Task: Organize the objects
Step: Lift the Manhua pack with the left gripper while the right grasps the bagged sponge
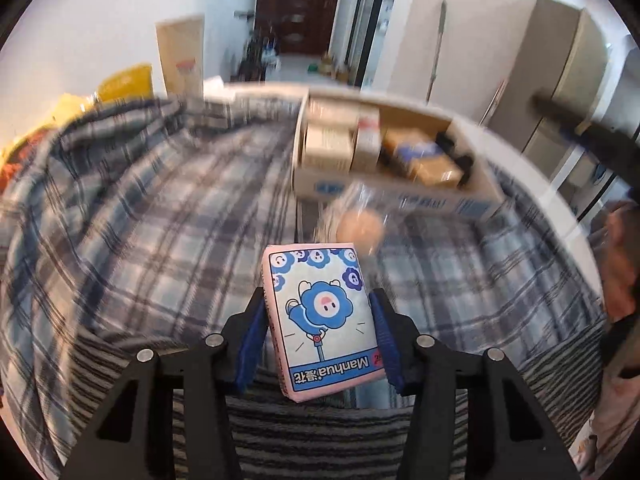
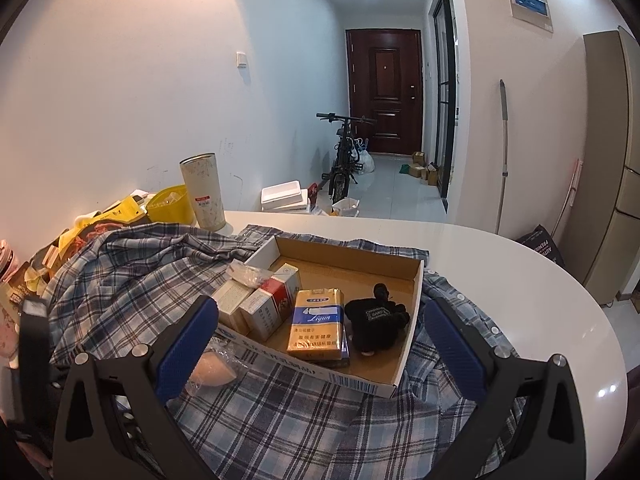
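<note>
My left gripper [image 1: 318, 332] is shut on a pink tissue pack [image 1: 320, 316] with a blue cartoon print, held above the plaid shirt [image 1: 160, 208]. Ahead lies a clear bag with a beige puff [image 1: 358, 226], just in front of an open cardboard box [image 1: 400, 196]. In the right wrist view the box [image 2: 412, 312] holds cigarette packs [image 2: 318, 326], small cartons [image 2: 260, 304] and a black pouch [image 2: 378, 320]. My right gripper [image 2: 320, 340] is open and empty, hovering over the box's near side. The bagged puff [image 2: 214, 368] lies by its left finger.
The plaid shirt [image 2: 280, 420] covers a white round table [image 2: 520, 264]. A tall beige canister [image 2: 204, 192], yellow bags [image 2: 168, 204] and clutter stand at the table's back left. A bicycle [image 2: 344, 152] and a dark door stand down the hallway. A tall cabinet [image 2: 608, 160] stands on the right.
</note>
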`<state>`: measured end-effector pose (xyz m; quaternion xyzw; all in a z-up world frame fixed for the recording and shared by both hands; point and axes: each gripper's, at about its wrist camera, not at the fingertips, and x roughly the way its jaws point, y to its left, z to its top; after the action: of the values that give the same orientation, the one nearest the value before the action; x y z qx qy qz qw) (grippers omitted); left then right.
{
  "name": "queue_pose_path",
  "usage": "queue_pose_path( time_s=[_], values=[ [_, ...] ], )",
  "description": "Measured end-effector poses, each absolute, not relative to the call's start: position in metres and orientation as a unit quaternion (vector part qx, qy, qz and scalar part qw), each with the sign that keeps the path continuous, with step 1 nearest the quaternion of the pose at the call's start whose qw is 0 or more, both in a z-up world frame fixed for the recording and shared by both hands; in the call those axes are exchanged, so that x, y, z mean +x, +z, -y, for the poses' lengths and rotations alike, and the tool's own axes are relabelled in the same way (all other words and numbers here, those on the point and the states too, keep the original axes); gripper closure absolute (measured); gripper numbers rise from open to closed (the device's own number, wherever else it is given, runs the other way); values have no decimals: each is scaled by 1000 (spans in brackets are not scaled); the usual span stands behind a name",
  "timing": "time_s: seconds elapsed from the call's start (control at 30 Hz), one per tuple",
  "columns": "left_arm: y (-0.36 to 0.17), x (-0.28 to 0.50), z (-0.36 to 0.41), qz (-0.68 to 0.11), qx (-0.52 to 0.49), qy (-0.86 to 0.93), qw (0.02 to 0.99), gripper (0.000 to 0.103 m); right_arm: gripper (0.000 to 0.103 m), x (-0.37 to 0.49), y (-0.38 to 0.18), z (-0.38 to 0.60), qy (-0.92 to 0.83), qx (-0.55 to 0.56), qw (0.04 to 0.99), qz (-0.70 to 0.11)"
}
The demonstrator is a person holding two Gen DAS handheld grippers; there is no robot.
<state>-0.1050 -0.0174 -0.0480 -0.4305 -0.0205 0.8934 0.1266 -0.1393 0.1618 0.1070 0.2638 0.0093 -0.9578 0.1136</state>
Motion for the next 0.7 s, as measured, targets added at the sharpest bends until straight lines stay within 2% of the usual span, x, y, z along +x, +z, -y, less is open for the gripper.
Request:
queue_pose_path(
  time_s=[0.3, 0.7],
  values=[
    [-9, -85, 31, 20, -312, 941, 133, 51, 0, -153, 85, -139, -937, 320, 141, -11],
    [-31, -93, 45, 44, -317, 939, 126, 51, 0, -169, 51, -94, -906, 372, 189, -75]
  ],
)
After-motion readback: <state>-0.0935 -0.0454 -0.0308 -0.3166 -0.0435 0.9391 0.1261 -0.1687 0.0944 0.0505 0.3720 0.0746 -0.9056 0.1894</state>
